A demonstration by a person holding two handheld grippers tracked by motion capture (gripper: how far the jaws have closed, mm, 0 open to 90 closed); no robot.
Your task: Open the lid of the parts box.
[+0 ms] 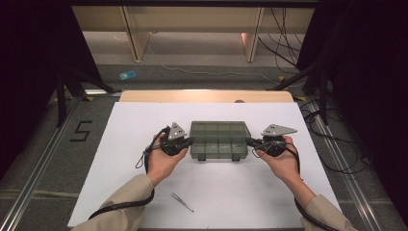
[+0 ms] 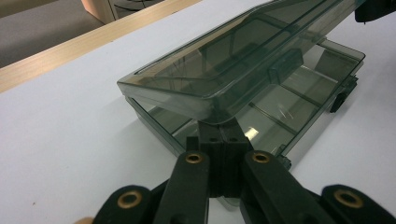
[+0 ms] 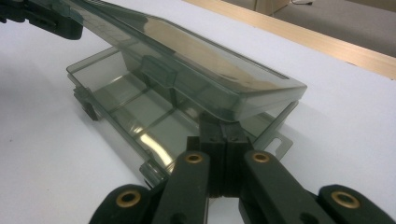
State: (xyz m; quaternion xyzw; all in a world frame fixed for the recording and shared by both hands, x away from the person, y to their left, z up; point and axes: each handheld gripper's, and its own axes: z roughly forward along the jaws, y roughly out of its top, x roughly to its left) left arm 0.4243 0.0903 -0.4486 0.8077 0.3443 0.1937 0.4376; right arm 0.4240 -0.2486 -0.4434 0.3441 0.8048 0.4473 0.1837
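A clear plastic box [image 1: 219, 140] is set mid-worktop [image 1: 144, 192], its lid [image 2: 233, 60] propped partly up. The left gripper [image 1: 188, 141] and right gripper [image 1: 251, 141], jaws pressed together, are wedged under the lid's two ends. Lid-lifting is judged in hand; next, an even raise at both ends is called for.

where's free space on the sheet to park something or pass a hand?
Free: the white sheet between the box and the wooden edge, both far corners, and the near strip between the forearms right of the tweezers. Crowded: the box's ends, where the left tool and right tool, both shut, prop its lid up.
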